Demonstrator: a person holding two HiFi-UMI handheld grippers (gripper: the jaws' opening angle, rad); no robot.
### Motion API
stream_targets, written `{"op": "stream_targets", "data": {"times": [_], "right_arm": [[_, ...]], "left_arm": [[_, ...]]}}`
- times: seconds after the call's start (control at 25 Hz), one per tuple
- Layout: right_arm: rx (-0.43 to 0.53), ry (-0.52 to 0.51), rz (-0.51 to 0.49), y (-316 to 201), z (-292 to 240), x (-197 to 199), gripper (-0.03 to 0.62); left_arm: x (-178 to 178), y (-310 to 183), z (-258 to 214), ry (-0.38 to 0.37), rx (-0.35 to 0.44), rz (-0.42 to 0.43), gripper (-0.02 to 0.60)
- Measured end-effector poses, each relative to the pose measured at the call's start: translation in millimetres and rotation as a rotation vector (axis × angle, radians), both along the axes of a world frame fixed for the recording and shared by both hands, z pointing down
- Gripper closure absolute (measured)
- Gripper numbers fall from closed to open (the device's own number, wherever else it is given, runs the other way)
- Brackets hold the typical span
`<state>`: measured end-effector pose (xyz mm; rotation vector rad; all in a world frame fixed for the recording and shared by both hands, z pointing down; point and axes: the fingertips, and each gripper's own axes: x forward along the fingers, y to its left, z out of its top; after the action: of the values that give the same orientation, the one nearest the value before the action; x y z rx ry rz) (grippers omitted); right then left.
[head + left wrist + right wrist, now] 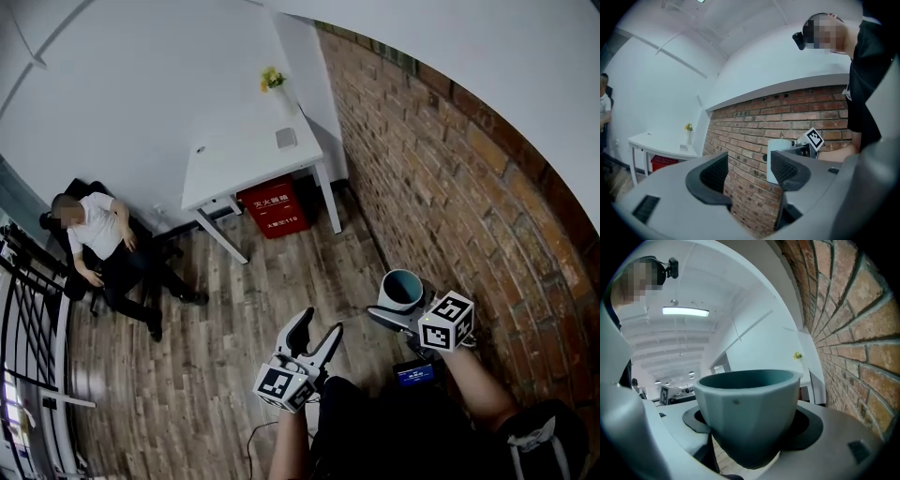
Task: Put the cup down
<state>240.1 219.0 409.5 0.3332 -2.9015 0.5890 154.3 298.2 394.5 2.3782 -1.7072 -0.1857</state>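
Note:
A pale teal cup (401, 290) is held upright in the air by my right gripper (398, 307), close to the brick wall. In the right gripper view the cup (747, 411) fills the space between the two jaws, which are shut on its sides. My left gripper (313, 339) hangs lower and to the left, over the wooden floor, open with nothing between its fingers (717, 174). From the left gripper view the cup (777, 159) and the right gripper's marker cube (814, 138) show beyond the right jaw.
A white table (246, 155) stands at the far end with a small vase of yellow flowers (273, 81) and a red box (274, 206) beneath it. A person sits on a chair (103, 253) at left. The brick wall (469, 197) runs along the right. A black railing (28, 319) is at far left.

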Motion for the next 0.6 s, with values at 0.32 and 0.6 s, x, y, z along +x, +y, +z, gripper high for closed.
{"op": "stream_targets", "data": {"times": [0.32, 0.6], "right_arm": [[0.026, 0.042, 0.002, -70.6, 24.0, -59.2, 0.191], [0.043, -0.014, 0.074, -59.2, 63.3, -98.1, 0.191]], "left_arm": [[-84.0, -72.8, 31.5, 0.041, -0.019, -0.037, 0.290], [-126.8, -63.2, 79.7, -0.017, -0.018, 0.045, 0.290]]}}
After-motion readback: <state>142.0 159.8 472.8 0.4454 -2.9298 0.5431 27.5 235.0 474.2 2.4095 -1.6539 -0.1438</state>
